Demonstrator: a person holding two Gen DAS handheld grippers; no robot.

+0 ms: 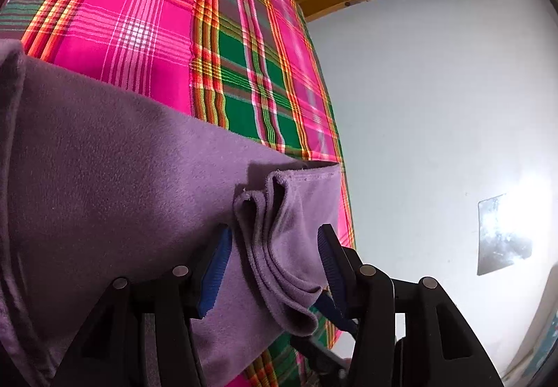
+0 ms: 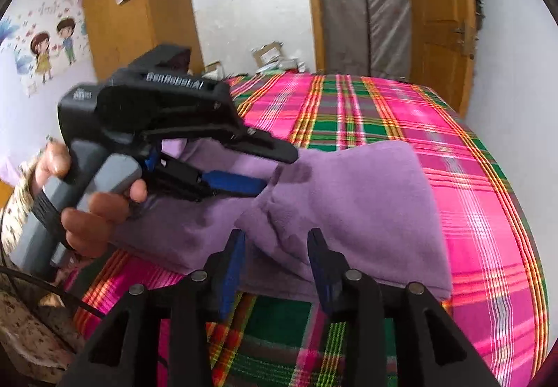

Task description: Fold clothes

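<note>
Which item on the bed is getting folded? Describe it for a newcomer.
Find the bed under the pink-and-green plaid sheet. On its near side lies the purple fleece garment, folded into layers. It is the only plain, fuzzy, single-colour fabric there; everything around it is striped plaid.

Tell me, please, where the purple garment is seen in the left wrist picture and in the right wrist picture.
Left wrist view: the purple garment fills the lower left, its bunched corner between the open jaws at bottom centre.
Right wrist view: it lies across the middle, above the right gripper.
Shared landmark: the pink and green plaid bedspread beneath it.
</note>
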